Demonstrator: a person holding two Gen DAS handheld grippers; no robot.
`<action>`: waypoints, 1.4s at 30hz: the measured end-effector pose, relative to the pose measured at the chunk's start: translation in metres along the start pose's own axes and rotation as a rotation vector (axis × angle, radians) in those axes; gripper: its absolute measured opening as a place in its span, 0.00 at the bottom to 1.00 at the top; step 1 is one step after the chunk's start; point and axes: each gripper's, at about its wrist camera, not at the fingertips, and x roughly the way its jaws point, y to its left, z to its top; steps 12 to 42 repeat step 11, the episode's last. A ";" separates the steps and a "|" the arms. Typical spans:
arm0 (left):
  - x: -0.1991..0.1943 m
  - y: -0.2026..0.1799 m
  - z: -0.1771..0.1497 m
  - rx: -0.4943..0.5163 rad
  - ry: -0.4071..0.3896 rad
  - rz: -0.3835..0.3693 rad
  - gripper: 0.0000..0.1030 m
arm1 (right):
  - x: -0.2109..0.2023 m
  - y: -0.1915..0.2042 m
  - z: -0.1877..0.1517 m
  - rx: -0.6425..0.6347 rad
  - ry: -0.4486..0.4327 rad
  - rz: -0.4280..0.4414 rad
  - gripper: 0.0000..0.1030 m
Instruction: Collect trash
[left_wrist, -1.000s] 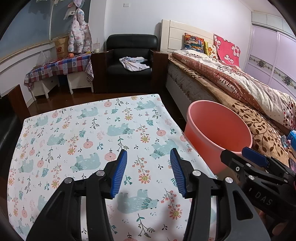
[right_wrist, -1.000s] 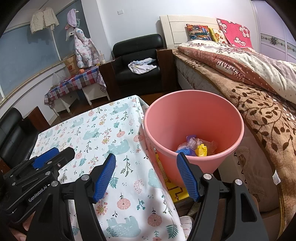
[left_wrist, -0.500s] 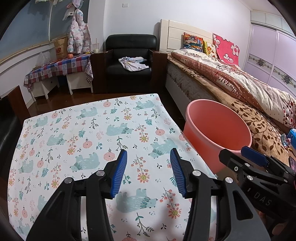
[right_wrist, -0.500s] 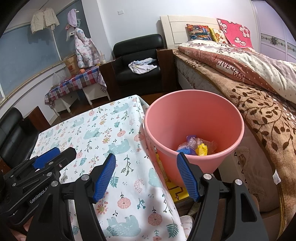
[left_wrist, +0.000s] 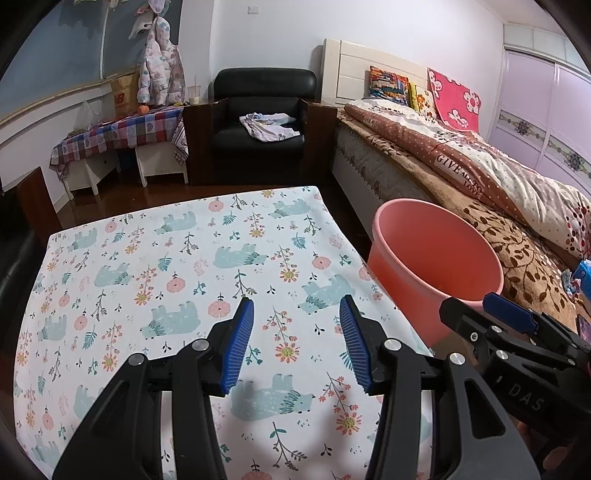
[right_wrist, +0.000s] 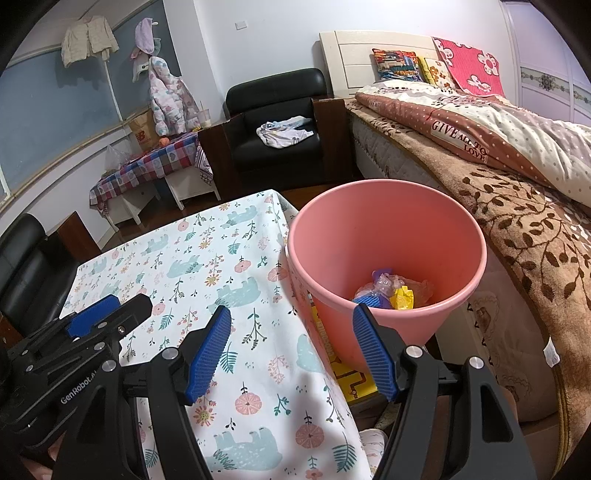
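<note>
A pink plastic bin (right_wrist: 388, 236) stands between the table and the bed; it also shows in the left wrist view (left_wrist: 436, 251). Crumpled trash (right_wrist: 391, 293), blue, yellow and clear plastic, lies at its bottom. My left gripper (left_wrist: 295, 343) is open and empty above the floral tablecloth (left_wrist: 177, 266). My right gripper (right_wrist: 291, 350) is open and empty, above the table's right edge with its right finger in front of the bin's near rim. No loose trash shows on the tablecloth (right_wrist: 207, 266).
A bed with a brown blanket (right_wrist: 517, 221) runs along the right. A black armchair (left_wrist: 262, 122) with cloth on it stands at the back. A checked side table (left_wrist: 118, 133) is at back left. A yellow box (right_wrist: 351, 373) lies under the bin.
Both grippers have drawn back slightly from the bin and table; the bin looks a little farther in the left wrist view. Both stay open and empty.
</note>
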 end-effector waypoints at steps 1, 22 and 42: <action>-0.001 0.000 0.000 0.000 -0.001 0.001 0.48 | 0.000 0.000 0.000 0.000 0.000 0.000 0.66; 0.000 0.005 0.002 -0.006 0.013 0.005 0.48 | -0.001 0.003 0.000 -0.004 0.004 0.002 0.66; 0.000 0.005 0.002 -0.006 0.013 0.005 0.48 | -0.001 0.003 0.000 -0.004 0.004 0.002 0.66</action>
